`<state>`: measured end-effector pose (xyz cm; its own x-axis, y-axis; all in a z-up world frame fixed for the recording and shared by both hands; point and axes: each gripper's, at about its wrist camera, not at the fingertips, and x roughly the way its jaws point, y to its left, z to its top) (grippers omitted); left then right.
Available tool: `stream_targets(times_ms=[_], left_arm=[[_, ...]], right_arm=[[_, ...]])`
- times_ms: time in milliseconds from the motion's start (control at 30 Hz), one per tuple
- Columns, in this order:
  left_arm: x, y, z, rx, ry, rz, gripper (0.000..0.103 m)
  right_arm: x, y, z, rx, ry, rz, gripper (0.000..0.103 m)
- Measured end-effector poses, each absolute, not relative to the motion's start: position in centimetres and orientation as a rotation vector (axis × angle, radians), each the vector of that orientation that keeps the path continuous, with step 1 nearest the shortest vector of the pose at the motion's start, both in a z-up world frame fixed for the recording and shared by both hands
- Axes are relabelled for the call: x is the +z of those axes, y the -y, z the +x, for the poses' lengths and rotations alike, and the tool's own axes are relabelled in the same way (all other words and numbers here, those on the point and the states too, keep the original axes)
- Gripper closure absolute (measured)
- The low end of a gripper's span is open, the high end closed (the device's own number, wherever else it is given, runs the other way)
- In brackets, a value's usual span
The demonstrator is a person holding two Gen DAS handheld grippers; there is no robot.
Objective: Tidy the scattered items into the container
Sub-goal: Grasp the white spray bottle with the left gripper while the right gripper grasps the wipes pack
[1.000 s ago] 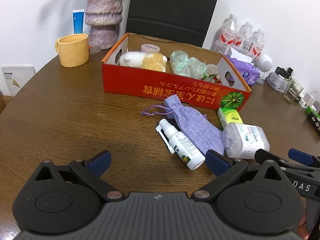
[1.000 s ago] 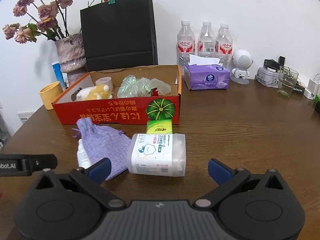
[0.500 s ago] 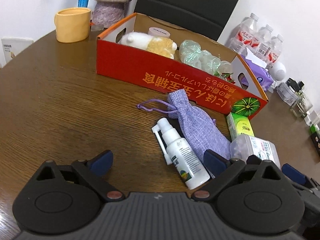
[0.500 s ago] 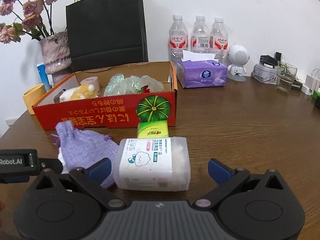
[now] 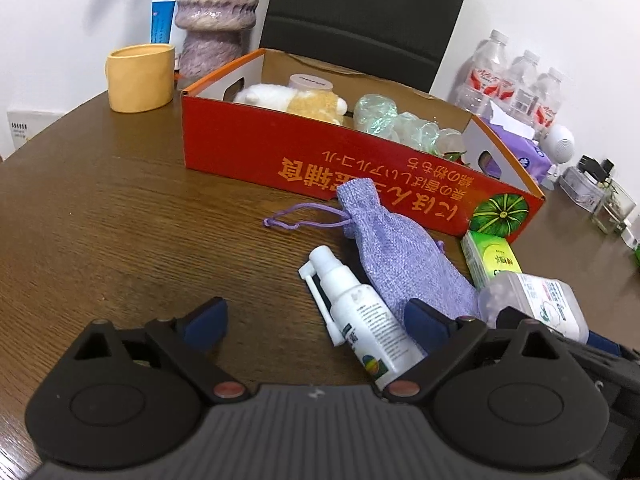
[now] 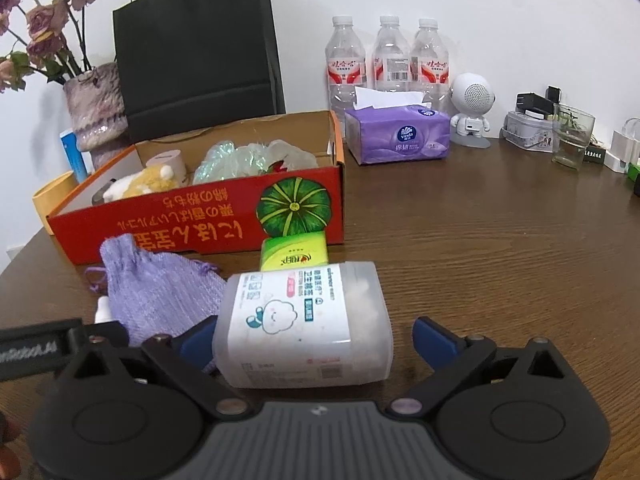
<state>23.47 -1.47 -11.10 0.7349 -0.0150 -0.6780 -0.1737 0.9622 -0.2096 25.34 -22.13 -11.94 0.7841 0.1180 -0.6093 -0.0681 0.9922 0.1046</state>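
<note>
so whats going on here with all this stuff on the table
A person with a gripper in each hand is tidying loose items into the red cardboard box. The right gripper is open around the cotton swab tub, not yet clamped. The left gripper is closing, with the white spray bottle between its fingers but not gripped. The purple pouch and green packet lie on the table in front of the box.

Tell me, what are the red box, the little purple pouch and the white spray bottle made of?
Red box: apparently cardboard, with a glossy printed outside, plain brown inside and punched handle holes.
Purple pouch: coarse woven fabric, perhaps burlap-like; the weave shows, and it has a cord drawstring.
White spray bottle: likely plastic, smooth and opaque with a printed label.
</note>
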Motion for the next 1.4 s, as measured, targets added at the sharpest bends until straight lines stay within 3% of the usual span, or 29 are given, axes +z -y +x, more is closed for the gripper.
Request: stream_targets(times_ms=[267,367,533,667,1400], left_arm=[[-11.3,1.3,23.1,0.104,-0.702,-0.215,0.021],[-11.5,1.3,23.0,0.102,-0.687,-0.182,0.031],[-11.6,0.5,22.6,0.077,-0.668,-0.181,0.059],[-11.6,-1.0,22.4,0.030,-0.661,-0.266,0.068],[-11.4,-1.6,22.0,-0.034,-0.680,-0.241,0.069]], right_arm=[[-12.6,21.6,25.5,0.070,-0.628,0.024,0.003],[-12.9,21.6,25.6,0.060,-0.635,0.017,0.006],[-13.1,21.8,25.8,0.056,-0.654,0.028,0.019],[-13.2,21.8,25.8,0.052,-0.658,0.022,0.019],[-13.2,21.1,25.5,0.098,-0.667,-0.014,0.020]])
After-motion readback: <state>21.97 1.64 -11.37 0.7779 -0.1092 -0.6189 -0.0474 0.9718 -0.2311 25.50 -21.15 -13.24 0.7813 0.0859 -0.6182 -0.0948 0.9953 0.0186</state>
